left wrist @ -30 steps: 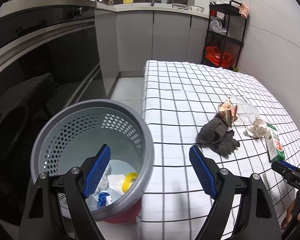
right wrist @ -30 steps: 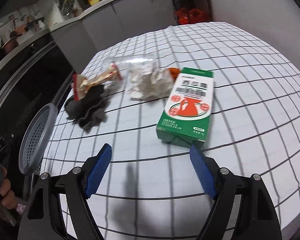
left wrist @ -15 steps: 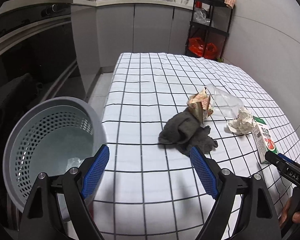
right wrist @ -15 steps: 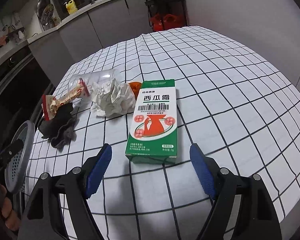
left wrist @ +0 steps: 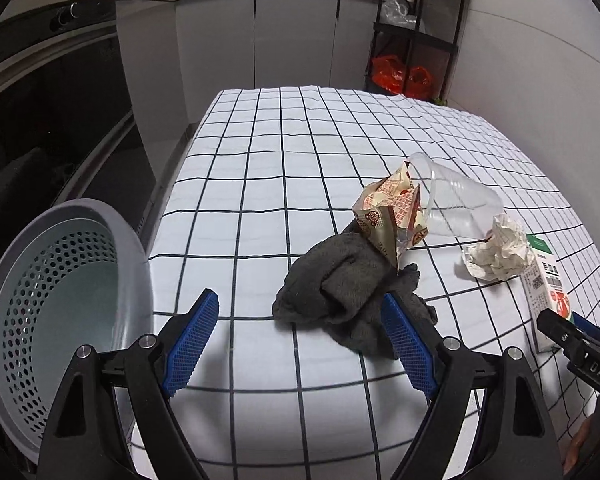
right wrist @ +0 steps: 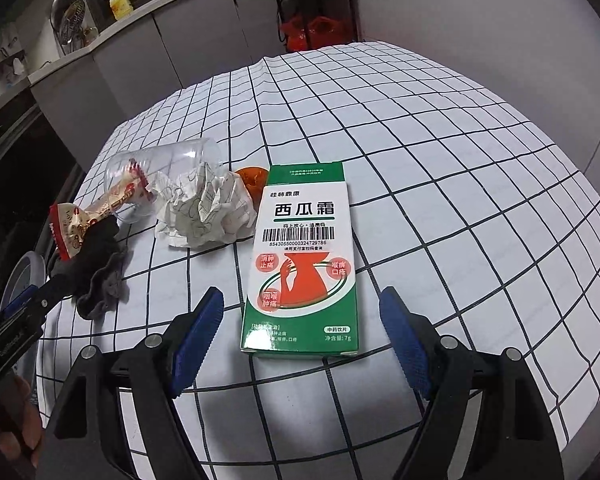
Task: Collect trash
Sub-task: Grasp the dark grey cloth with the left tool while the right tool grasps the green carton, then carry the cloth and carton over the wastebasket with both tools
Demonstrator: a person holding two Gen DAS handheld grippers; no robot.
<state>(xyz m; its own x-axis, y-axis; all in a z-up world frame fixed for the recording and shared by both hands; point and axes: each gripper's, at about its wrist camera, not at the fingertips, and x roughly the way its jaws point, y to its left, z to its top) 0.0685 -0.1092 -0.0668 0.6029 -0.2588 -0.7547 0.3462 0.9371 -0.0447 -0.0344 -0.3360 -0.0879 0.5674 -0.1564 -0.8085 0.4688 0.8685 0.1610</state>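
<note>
A grey perforated bin (left wrist: 60, 280) stands off the table's left edge. On the checked tablecloth lie a dark grey cloth (left wrist: 340, 288), a snack wrapper (left wrist: 392, 208), a clear plastic cup (left wrist: 460, 204) on its side, crumpled paper (left wrist: 496, 252) and a green and white box (right wrist: 304, 264). My left gripper (left wrist: 300, 340) is open, just short of the cloth. My right gripper (right wrist: 300, 336) is open, its fingers either side of the box's near end. An orange bit (right wrist: 252, 180) lies behind the box.
The checked table (left wrist: 300, 128) stretches away from me. Grey kitchen cabinets (left wrist: 292, 36) and a black shelf rack (left wrist: 416, 32) with red bags stand beyond it. A dark oven front (left wrist: 48, 120) is to the left. A white wall (right wrist: 480, 20) runs along the right.
My left gripper has swung right from above the bin to the table, now facing the cloth. My right gripper has moved closer to the green and white box.
</note>
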